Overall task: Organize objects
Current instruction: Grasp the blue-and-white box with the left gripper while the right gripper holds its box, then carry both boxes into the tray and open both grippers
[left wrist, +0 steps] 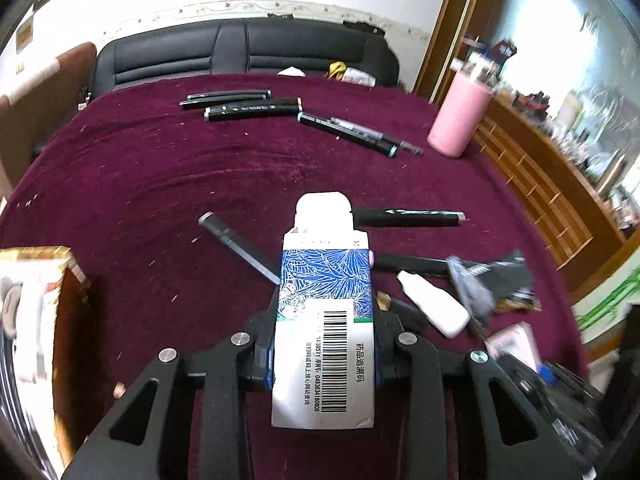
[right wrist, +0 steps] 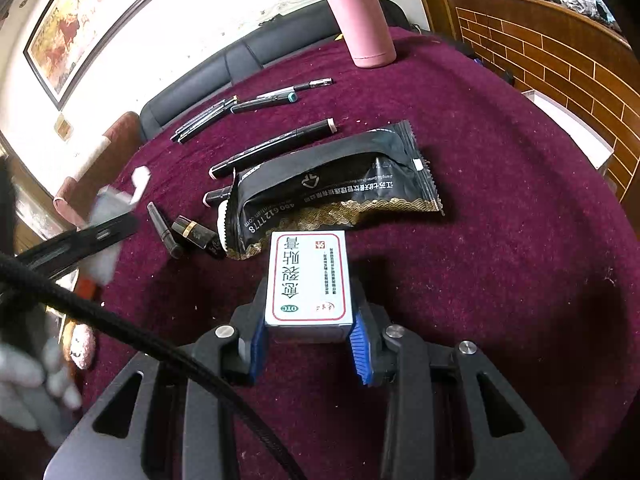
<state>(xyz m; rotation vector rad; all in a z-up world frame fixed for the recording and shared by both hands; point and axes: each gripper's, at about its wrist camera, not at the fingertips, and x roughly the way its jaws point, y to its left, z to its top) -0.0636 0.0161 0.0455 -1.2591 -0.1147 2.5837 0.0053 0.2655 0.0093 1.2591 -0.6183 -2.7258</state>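
My left gripper [left wrist: 325,344] is shut on a blue and white medicine box [left wrist: 326,312] with a barcode and an open top flap, held above the maroon tablecloth [left wrist: 160,168]. My right gripper [right wrist: 310,332] is shut on a white medicine box [right wrist: 309,280] with a red border and Chinese print, close over the cloth. A black foil packet [right wrist: 336,188] lies just beyond the white box. Black marker pens [left wrist: 256,110] lie in a group at the far side, others [left wrist: 408,218] lie near the left gripper. A small white bottle [left wrist: 434,304] lies to its right.
A pink flask [right wrist: 360,16] stands at the table's far right edge. A brown and gold box [left wrist: 44,320] stands at the left. A black sofa [left wrist: 248,50] is behind the table, a wooden counter [right wrist: 552,52] to the right. Small black caps [right wrist: 188,234] lie by the packet.
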